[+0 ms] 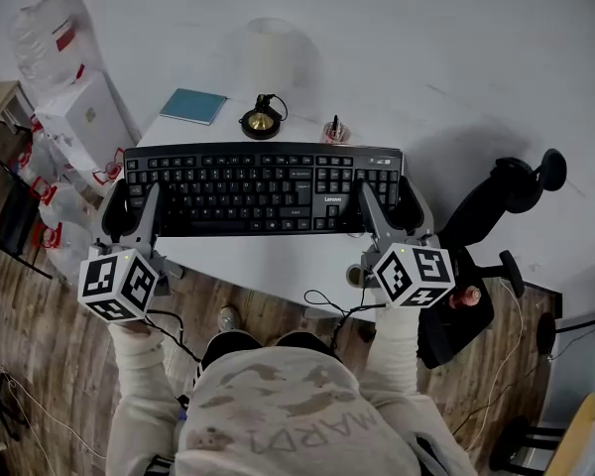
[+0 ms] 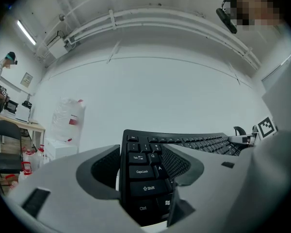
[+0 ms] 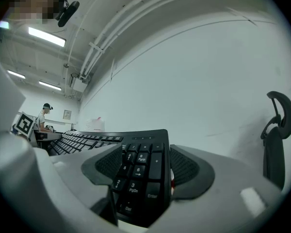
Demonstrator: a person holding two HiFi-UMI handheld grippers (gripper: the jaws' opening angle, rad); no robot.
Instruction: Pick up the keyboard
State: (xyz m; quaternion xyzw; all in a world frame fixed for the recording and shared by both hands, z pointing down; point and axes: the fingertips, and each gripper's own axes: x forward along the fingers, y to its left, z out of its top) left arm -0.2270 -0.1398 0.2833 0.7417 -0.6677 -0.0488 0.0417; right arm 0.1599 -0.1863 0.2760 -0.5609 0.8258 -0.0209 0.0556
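Black keyboard (image 1: pixel 258 188), "Lenovo" logo above the arrow keys, held level over the desk (image 1: pixel 268 261) front edge. Left gripper (image 1: pixel 132 206) clamps the left end, jaws wide, pads on both long edges; Tab, Caps Lock, Shift, Ctrl legible between them. Right gripper (image 1: pixel 389 204) clamps the numpad end the same way; Enter, Del, PgDn legible. Teal notebook (image 1: pixel 192 105) near the desk's back edge. Black chair (image 1: pixel 496 201) stands off the right edge.

Office-like lab: ceiling strip lights (image 3: pixel 46 36), white desk (image 1: pixel 258 263), black office chair (image 3: pixel 276 135).
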